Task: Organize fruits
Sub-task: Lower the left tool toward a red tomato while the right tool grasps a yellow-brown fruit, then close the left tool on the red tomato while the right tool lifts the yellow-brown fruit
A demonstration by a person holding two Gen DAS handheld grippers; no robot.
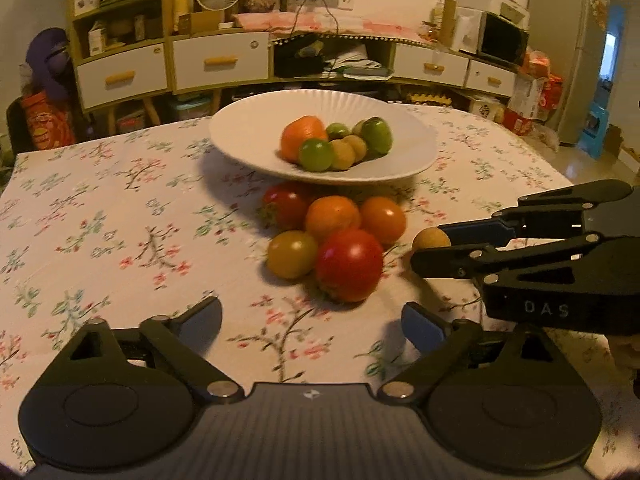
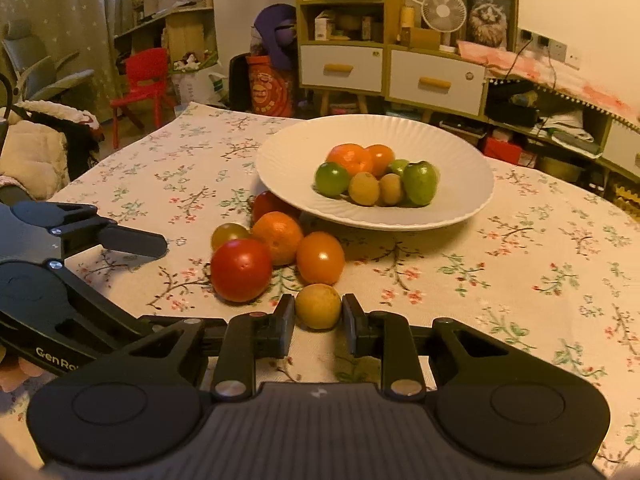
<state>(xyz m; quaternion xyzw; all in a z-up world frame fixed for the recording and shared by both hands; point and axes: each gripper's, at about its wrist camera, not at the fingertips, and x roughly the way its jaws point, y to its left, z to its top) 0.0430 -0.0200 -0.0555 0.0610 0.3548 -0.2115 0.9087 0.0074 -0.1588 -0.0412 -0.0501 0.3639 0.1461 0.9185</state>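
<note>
**Slip risk at pick-up of small round fruit**

Right hand-held gripper point(image 2: 319, 322) closed on small tan fruit point(image 2: 318, 306), pads gripping its sides low near the worktop point(image 2: 520, 264). Smooth, round and hard-looking; likely to squirt out or roll if lifted fast. Orange fruit point(image 2: 320, 258) just beside; red tomato point(image 2: 241, 270) near, open to nudging. Left hand-held gripper point(image 1: 312, 322) wide, empty, short of the pile. White plate point(image 2: 460, 152) beyond, already holding green and orange fruit.
</note>
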